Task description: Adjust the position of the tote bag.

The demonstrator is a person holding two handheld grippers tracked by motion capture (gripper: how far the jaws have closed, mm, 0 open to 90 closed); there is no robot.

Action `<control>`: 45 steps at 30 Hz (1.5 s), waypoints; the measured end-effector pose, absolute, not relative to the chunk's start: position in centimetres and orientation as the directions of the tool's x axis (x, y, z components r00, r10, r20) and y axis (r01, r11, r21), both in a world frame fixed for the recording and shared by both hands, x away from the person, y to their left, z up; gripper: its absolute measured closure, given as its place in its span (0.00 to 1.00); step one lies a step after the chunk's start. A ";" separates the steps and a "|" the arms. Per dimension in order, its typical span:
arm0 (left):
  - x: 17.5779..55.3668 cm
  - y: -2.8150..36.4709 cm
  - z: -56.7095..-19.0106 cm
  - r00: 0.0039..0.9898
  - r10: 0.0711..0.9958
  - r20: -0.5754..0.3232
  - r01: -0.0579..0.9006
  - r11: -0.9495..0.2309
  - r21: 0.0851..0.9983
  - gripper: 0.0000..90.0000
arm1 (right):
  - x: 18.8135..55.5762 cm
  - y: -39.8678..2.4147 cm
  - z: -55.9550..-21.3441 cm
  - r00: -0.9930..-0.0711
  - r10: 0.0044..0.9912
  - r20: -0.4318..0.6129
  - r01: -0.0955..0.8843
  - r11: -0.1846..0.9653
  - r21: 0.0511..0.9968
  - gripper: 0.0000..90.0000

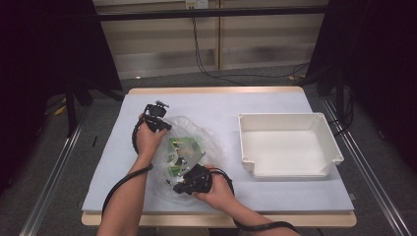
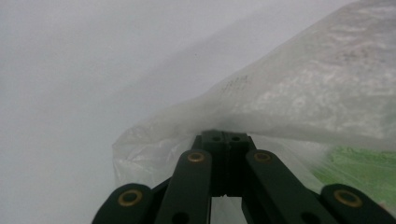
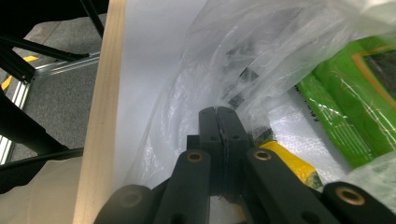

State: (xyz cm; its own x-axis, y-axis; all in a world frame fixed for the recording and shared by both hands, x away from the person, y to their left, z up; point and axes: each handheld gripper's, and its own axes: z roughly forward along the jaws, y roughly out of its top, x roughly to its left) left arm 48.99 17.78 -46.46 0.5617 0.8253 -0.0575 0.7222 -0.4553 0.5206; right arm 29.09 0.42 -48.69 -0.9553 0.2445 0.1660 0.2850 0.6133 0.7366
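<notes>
Clear plastic bag [image 1: 194, 142] of green packets [image 3: 359, 102] is pinched by both grippers: left [image 2: 226, 138] and right [image 3: 218, 112], jaws clamped on film.

The bag [image 1: 196, 142] left of centre in the high view is thin clear plastic, crinkled and glossy, catching pale highlights; in the left gripper view [image 2: 299, 93] it looks milky and finely creased. Inside it the packets [image 3: 359, 93] are shiny green printed film, with a smooth yellow one [image 3: 289, 163] beside them. The left gripper [image 2: 226, 140] and right gripper [image 3: 219, 126] are matt black hard plastic with small brass-coloured metal pivots. The bench [image 1: 221, 105] carries a smooth, matt pale-blue cover, and its bare edge [image 3: 100, 116] is light, unvarnished-looking wood. The tray [image 1: 290, 145] at the right is white plastic, smooth with a dull sheen.
</notes>
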 end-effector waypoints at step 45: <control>41.3 17.4 -42.4 0.679 0.684 -0.266 0.696 -0.487 0.527 1.00 | 28.9 0.3 -48.7 -0.949 0.266 0.172 0.303 0.602 0.739 0.99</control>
State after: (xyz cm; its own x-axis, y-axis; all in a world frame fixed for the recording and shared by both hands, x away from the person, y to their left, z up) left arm 41.26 17.37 -42.38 0.6793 0.6841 -0.2655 0.6963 -0.4868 0.5274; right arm 28.91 0.30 -48.75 -0.9485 0.2658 0.1721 0.3027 0.6020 0.7389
